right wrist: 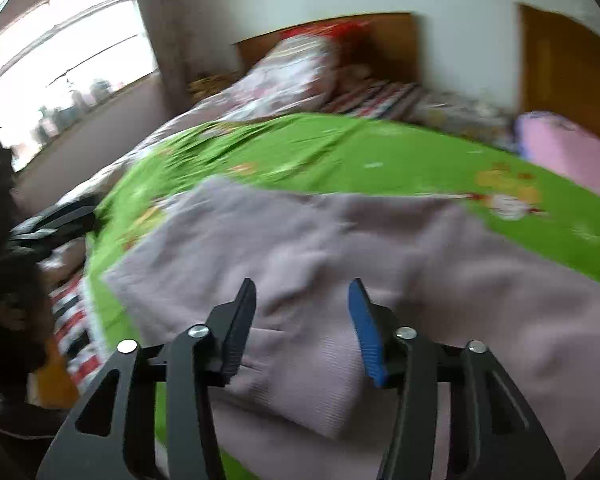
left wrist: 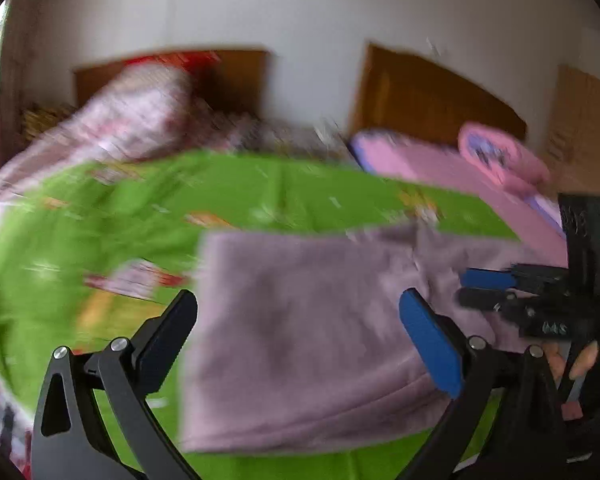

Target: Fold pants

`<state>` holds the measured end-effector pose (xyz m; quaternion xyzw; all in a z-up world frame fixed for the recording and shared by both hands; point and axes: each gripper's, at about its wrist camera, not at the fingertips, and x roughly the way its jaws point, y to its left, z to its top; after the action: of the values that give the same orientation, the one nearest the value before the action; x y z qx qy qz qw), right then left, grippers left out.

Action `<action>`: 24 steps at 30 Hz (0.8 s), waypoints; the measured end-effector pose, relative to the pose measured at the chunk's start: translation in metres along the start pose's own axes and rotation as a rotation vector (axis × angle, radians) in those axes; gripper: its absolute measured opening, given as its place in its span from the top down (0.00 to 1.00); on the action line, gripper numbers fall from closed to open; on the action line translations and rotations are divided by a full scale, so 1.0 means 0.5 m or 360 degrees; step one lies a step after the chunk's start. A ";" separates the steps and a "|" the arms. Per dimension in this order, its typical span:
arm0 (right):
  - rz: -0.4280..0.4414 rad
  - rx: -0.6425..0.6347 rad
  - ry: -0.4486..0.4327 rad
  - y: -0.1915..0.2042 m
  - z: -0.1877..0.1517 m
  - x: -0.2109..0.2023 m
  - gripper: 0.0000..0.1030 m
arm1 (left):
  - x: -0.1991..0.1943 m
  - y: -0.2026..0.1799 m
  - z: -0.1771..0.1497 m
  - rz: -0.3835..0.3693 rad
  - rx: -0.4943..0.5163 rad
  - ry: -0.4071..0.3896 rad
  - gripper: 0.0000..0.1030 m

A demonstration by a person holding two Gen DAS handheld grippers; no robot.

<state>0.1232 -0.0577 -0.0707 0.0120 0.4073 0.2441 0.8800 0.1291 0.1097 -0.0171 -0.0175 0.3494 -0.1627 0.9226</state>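
The mauve pants lie partly folded on a green bedsheet. My left gripper is open above them, its fingers wide apart and holding nothing. The right gripper shows in the left wrist view at the pants' right side, its fingers close together. In the right wrist view the pants spread below my right gripper, which is open and empty just above a folded edge. The left gripper shows as a dark shape at the left edge of that view. Both views are blurred.
The green sheet covers a bed with a patterned quilt and a wooden headboard at the back. A pink bed with a pink pillow stands to the right. A window is at the left.
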 end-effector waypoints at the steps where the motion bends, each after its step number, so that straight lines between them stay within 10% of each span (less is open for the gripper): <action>1: 0.0019 0.0002 0.0067 0.002 -0.006 0.017 0.56 | 0.046 -0.007 -0.008 0.0051 0.0023 0.0119 0.02; 4: 0.0072 0.0076 0.0141 -0.038 -0.045 0.023 0.62 | 0.128 0.005 -0.044 0.0169 0.0034 0.0358 0.02; 10: -0.0088 0.0107 0.0103 -0.084 -0.042 -0.051 0.53 | 0.061 -0.018 0.019 0.0144 0.0080 0.0213 0.02; 13: 0.0133 0.0435 0.0144 -0.156 -0.054 -0.029 0.53 | 0.064 -0.041 0.071 0.0096 0.0123 0.0116 0.02; 18: 0.0362 0.0550 0.0170 -0.143 -0.048 0.025 0.48 | 0.220 -0.053 0.065 0.0166 0.0152 0.0443 0.02; 22: 0.0742 0.0548 -0.0193 -0.146 -0.023 -0.082 0.48 | 0.247 -0.062 0.044 0.0243 0.0179 0.0475 0.01; 24: 0.0622 0.0569 -0.0337 -0.174 -0.032 -0.171 0.48 | 0.244 -0.062 0.042 0.0246 0.0178 0.0479 0.01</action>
<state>0.1011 -0.1750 -0.0396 0.2707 0.3398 0.3308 0.8378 0.2197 0.0402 -0.0746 0.0854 0.4741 -0.1113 0.8692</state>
